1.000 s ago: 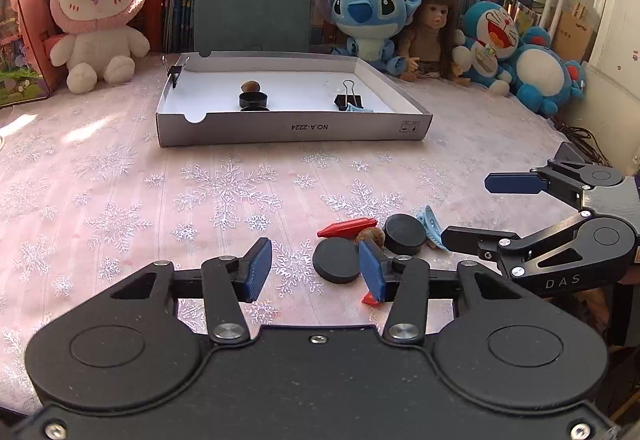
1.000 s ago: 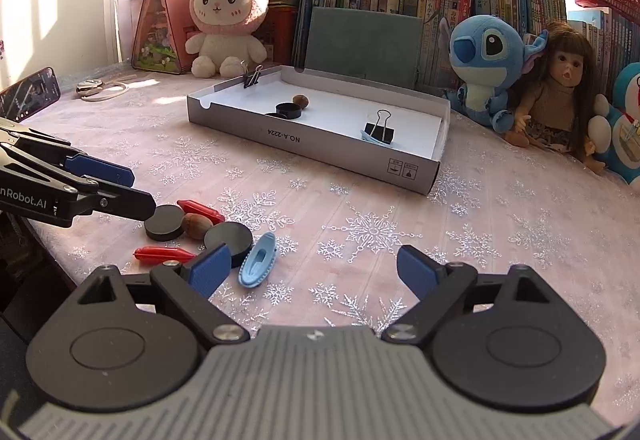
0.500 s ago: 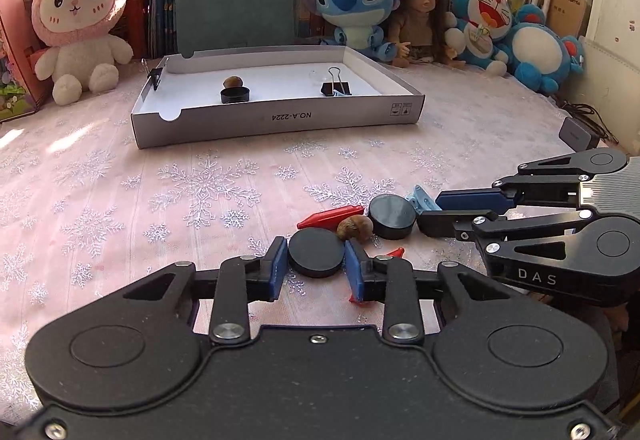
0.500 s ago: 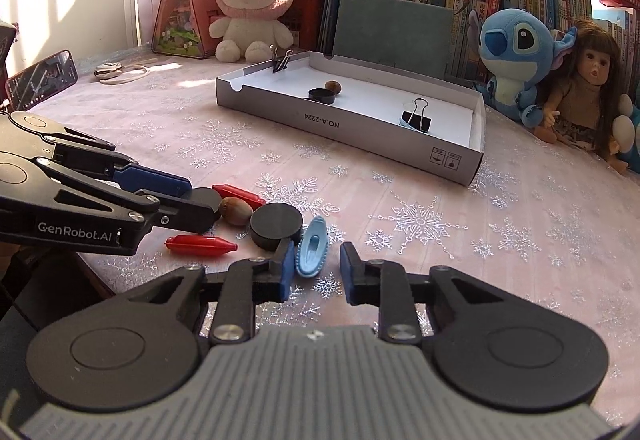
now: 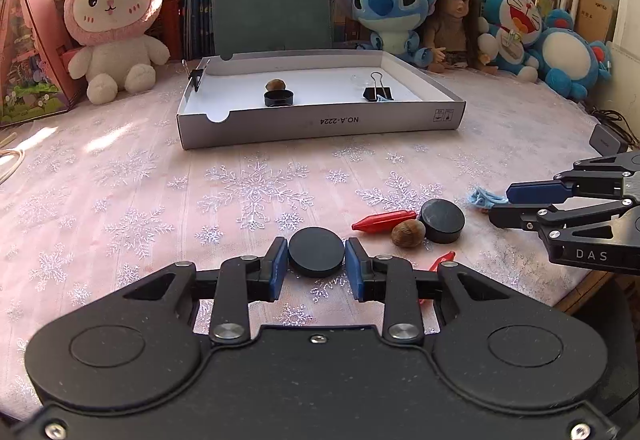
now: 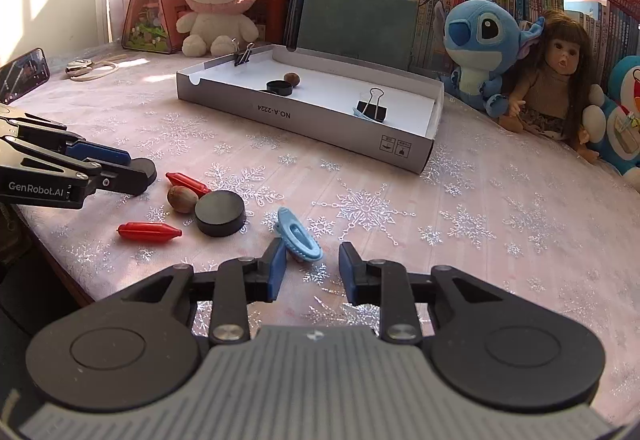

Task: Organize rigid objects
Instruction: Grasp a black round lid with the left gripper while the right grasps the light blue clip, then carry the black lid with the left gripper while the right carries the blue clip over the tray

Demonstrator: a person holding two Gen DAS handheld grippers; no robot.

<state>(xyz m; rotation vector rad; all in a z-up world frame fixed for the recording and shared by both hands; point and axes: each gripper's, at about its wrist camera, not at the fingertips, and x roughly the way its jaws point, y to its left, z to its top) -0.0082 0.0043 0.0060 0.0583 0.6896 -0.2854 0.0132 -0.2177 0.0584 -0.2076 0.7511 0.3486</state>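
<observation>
My left gripper (image 5: 316,260) is shut on a flat black disc (image 5: 316,251) near the table's front edge; in the right wrist view this gripper (image 6: 134,169) comes in from the left with the disc (image 6: 146,170) at its tips. My right gripper (image 6: 313,260) is opening. A light blue plastic clip (image 6: 299,236) lies askew between its jaws, against the left pad and apart from the right one. Beside it lie a second black disc (image 6: 220,213), a brown nut (image 6: 182,198) and two red pieces (image 6: 148,232). The white box (image 5: 320,124) stands beyond them.
In the box lie a nut (image 5: 276,84), a black ring (image 5: 279,97) and a black binder clip (image 5: 378,90); another clip is clipped on its left wall. Plush toys, a doll and books line the back. The table edge runs close by the loose pieces.
My left gripper closed on the near black disc. My right gripper shut around the blue clip, then spread apart again, and the clip has turned askew.
</observation>
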